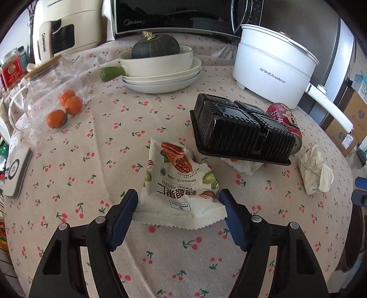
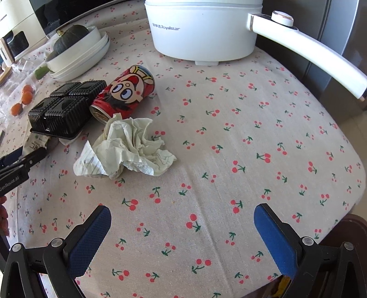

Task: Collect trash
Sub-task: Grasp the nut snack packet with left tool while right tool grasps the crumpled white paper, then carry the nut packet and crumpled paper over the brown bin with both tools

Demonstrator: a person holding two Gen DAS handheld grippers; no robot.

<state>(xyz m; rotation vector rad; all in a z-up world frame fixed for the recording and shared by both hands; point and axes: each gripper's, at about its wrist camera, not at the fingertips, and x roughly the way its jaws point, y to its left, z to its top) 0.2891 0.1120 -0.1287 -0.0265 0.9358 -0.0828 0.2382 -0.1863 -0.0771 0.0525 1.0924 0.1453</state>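
- The left gripper (image 1: 179, 206) has its jaws open around the near end of a nut packet (image 1: 180, 183) lying flat on the surface (image 1: 103, 142).
- Close squarely on that sealed edge, then lift.
- The right gripper (image 2: 182, 231) hovers wide open and empty, near crumpled paper (image 2: 125, 149).

Location: home kitchen; tabletop (image 1: 96, 142) under a cherry-print cloth carries a microwave (image 1: 174, 16), an electric pot (image 1: 273, 66), stacked plates (image 1: 160, 80) with a squash (image 1: 156, 47); a fridge (image 1: 325, 34) stands behind.
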